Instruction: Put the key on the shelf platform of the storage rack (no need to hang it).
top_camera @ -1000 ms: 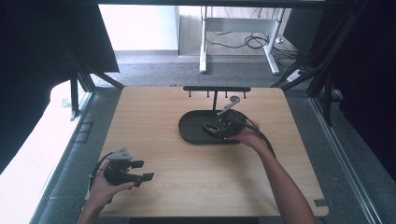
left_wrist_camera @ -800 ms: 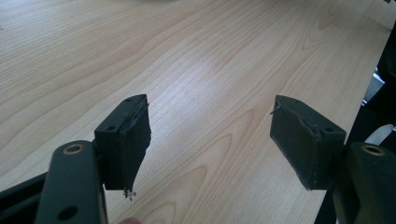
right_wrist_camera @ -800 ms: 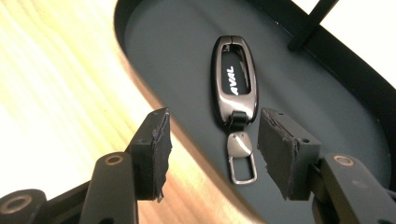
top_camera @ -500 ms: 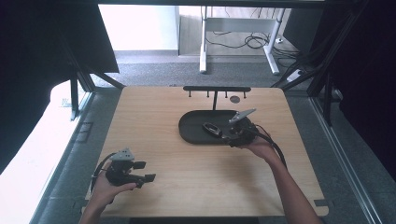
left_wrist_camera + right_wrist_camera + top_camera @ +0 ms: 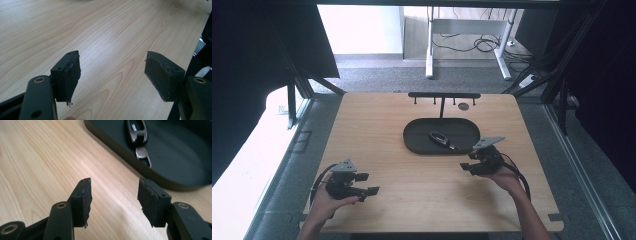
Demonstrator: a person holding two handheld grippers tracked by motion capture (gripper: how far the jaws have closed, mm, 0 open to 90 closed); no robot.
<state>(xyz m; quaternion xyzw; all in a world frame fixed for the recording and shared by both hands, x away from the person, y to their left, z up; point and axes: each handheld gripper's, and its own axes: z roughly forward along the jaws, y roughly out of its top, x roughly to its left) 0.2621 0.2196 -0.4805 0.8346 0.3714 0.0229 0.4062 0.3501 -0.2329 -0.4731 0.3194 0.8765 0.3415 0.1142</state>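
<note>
Right gripper (image 5: 468, 166) has pulled back off the oval black tray (image 5: 417, 145) w/ jaws apart, empty. The dark key fob w/ metal key (image 5: 442, 139) lies inside it, so drop-off looks done. Left gripper (image 5: 366, 184) wide open, holding nothing.

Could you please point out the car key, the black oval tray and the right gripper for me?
car key (image 5: 137, 131): right gripper view, on its dark fob body.
black oval tray (image 5: 419, 137): high view, on bare floor at its left end.
right gripper (image 5: 467, 167): high view, midway between its fingertips.
</note>
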